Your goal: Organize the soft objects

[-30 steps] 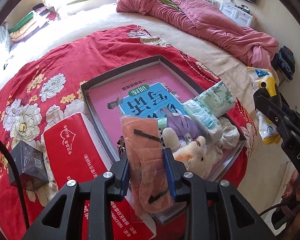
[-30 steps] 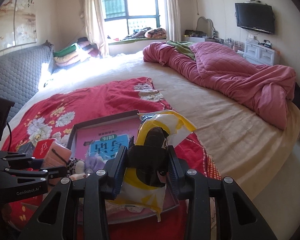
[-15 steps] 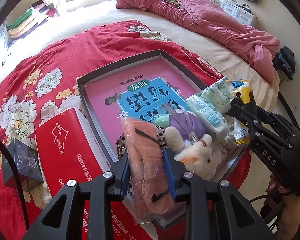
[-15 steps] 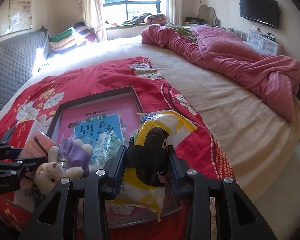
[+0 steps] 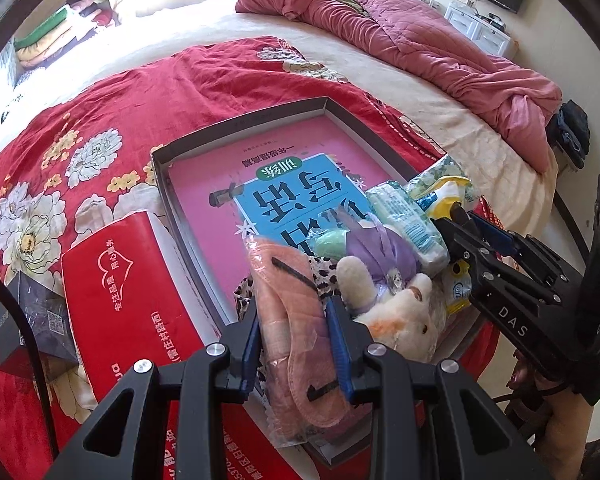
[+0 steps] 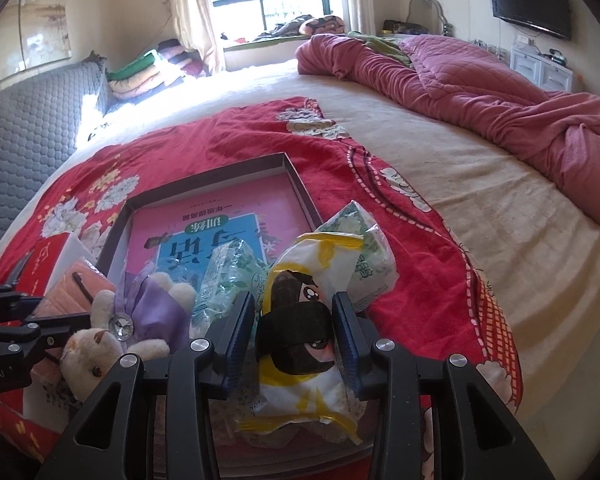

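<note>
The yellow-and-white packet (image 6: pixel 300 340) sat between the right tool's (image 6: pixel 294 334) loosening pads, low over the tray's (image 5: pixel 236 124) near corner beside the plush toy (image 5: pixel 396 312). The left tool (image 5: pixel 294 340) stayed clamped on the pink pouch (image 5: pixel 296 320). Placing looked underway; next, release and withdraw.

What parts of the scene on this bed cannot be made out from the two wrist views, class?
- Pink pouch, left view: lower end hidden behind the left gripper.
- Yellow packet, right view: its sides covered by the right gripper.
- Red box, left view: cut off by the bottom edge.
- Plush toy, right view: partly hidden by the left gripper.
</note>
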{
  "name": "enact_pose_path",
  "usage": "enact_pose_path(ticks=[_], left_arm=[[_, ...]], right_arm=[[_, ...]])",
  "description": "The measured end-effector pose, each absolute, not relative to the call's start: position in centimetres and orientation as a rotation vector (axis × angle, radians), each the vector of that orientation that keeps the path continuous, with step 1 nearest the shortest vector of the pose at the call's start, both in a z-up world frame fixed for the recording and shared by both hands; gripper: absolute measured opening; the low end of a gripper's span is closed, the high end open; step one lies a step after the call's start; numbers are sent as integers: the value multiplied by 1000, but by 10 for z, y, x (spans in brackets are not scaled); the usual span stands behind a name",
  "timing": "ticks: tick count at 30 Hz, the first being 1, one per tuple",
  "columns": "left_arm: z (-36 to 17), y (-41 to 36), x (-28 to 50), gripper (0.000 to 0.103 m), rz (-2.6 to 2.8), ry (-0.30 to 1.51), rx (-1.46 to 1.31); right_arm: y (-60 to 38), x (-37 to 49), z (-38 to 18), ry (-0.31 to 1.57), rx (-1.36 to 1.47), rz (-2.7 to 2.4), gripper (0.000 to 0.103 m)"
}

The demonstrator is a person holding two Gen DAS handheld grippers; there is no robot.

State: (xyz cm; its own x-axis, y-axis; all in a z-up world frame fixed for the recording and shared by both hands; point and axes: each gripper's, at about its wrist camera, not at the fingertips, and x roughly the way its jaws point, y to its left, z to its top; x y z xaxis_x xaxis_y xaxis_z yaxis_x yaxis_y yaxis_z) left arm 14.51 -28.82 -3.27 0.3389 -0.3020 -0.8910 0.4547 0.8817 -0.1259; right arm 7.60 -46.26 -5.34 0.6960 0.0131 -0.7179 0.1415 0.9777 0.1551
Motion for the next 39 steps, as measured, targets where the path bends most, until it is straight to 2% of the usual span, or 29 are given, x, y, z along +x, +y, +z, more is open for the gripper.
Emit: enact_pose_path(ticks=[2,4,8,12,14,20,25,32,39], left_arm=[[-33,-287,146,32,-497,1125,144],[-33,-286,146,32,-502,1125,130],[-32,-281,145,43,-518,1127,101],[-27,-277,143,48,-534,1106,84],[-23,-276,141,56,-527,1094,97],[-7,-268,134,65,-514,1050,114],[11,-254,126,67,-500,1003,116],[36,-232,112,72,-487,940,99],[53,-208,91,79,-464,883,109]], right_arm=[[-462,75,-52,793,213,-65,44],[-461,74,-48,789,203,-76,54],[-458,65,-33,737,182,-97,58],[-456,54,-13,682,175,-111,69],[-453,51,-4,664,185,-105,69],[-442,42,16,652,200,-130,73],[-437,21,38,583,321,-167,74],[-407,-7,73,487,275,-222,77],[-381,-36,93,453,352,-227,78]])
